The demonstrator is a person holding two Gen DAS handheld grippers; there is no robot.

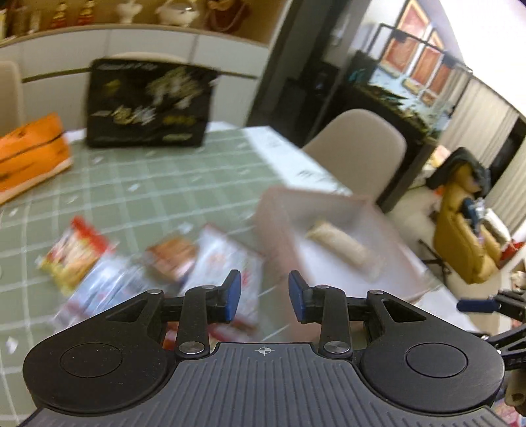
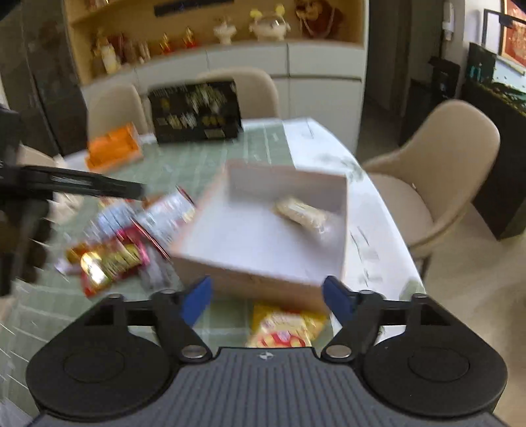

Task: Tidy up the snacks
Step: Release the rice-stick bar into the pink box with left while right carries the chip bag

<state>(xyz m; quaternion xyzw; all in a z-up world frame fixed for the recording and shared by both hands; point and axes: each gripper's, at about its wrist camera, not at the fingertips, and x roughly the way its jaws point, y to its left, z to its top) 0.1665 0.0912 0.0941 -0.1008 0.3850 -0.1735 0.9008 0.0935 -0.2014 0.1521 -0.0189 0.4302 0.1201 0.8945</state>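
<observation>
Inside the open white cardboard box point(image 2: 263, 236) lies one pale wrapped snack bar point(image 2: 304, 213); the loose pile of coloured snack packets point(image 2: 125, 243) and a yellow packet point(image 2: 286, 326) wait outside on the green checked tablecloth point(image 1: 148, 177). Task looks barely begun. Left gripper point(image 1: 264, 295) and right gripper point(image 2: 268, 300) both gape, holding nothing. Beige dining chairs point(image 2: 437, 177) ring the table.

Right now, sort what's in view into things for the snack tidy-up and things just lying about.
For the job:
- white box
- pale wrapped snack inside it
- loose snack packets left of the box
- yellow packet in front of the box

Lying about:
- black gift box
- orange pack
- beige chair
- shelf ornaments
</observation>
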